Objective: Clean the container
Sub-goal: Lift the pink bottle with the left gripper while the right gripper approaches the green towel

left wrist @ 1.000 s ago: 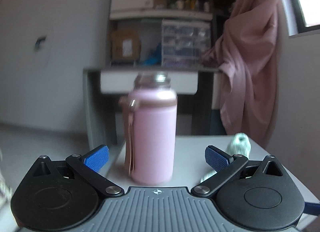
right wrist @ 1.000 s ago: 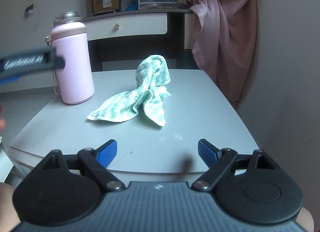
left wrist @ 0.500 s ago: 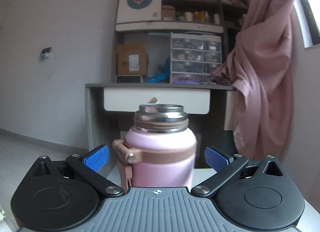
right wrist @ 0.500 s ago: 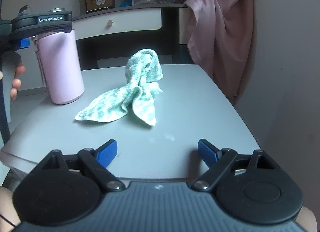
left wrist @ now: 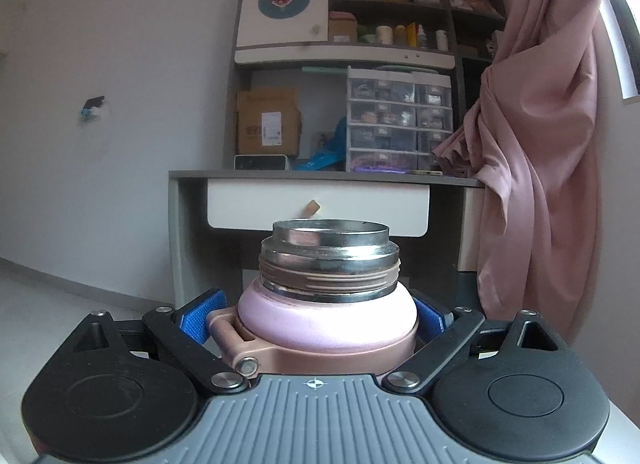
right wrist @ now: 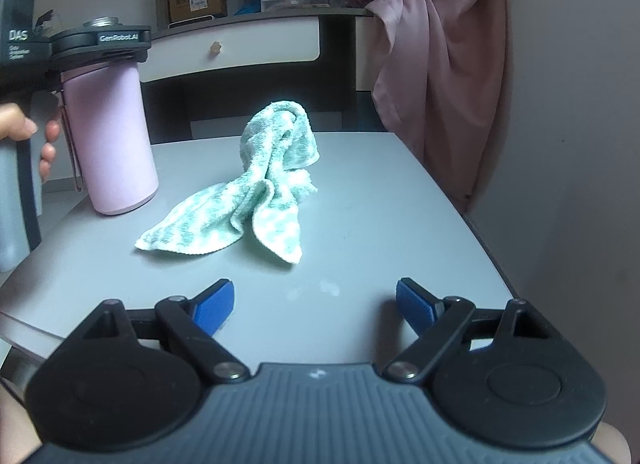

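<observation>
Up close in the left wrist view, a pale pink, matte, cylindrical flask with a bare threaded steel neck [left wrist: 328,304], lidless, its rounded shoulder seated between the two jaws. Left gripper [left wrist: 316,314] closed in around that shoulder, ribbed blue pads [left wrist: 198,318] against either side, apparently touching, above a dusty-pink collar with a loop lug and rivet. Beyond, a grey desk with a white drawer and small wooden knob [left wrist: 318,204], and a draped pink curtain [left wrist: 536,152] at right.

From the right wrist view, the same flask [right wrist: 110,136] upright at the far left of a smooth, rounded grey tabletop [right wrist: 380,224], the black left gripper clamped near its top and fingers of a hand [right wrist: 46,140] behind. Just right of the flask, not touching, a crumpled mint-and-white checked terry cloth [right wrist: 260,200], peaked at the far end, fanned flat toward the near side. Right gripper [right wrist: 314,302] spread wide and empty, low over the near table edge, short of the cloth.
</observation>
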### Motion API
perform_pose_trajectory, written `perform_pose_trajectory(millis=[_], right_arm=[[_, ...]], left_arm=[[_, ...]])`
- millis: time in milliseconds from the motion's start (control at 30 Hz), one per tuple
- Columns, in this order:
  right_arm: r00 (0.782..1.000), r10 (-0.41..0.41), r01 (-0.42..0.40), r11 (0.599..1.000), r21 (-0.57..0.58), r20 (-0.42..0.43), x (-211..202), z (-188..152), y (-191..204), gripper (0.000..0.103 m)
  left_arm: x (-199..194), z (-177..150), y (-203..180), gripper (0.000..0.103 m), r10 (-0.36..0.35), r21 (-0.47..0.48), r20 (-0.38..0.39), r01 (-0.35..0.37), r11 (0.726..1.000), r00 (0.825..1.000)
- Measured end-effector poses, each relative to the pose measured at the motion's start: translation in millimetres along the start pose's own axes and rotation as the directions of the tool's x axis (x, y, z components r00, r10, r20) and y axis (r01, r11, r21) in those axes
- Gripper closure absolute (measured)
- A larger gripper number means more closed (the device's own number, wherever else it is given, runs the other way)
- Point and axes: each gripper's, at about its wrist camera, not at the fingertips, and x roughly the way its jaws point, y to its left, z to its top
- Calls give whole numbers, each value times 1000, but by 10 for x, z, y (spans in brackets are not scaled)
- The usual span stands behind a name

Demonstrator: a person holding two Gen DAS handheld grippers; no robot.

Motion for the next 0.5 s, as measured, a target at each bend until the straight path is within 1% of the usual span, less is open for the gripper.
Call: perform_pose_trajectory(millis=[233, 333, 500], right_arm=[[1000, -5, 5, 1000, -8, -4, 28, 9, 39, 15], [1000, 2, -2, 1000, -3, -6, 23, 12, 38, 15], [1000, -5, 5, 1000, -9, -4, 31, 20, 61, 15]], left_arm=[[0, -44, 77, 9, -8, 4, -3, 8, 1000, 1000], [-8, -38, -212, 9, 12, 10, -12, -12, 1000, 1000], [-24, -97, -200, 9, -8, 12, -14, 8, 1000, 1000]])
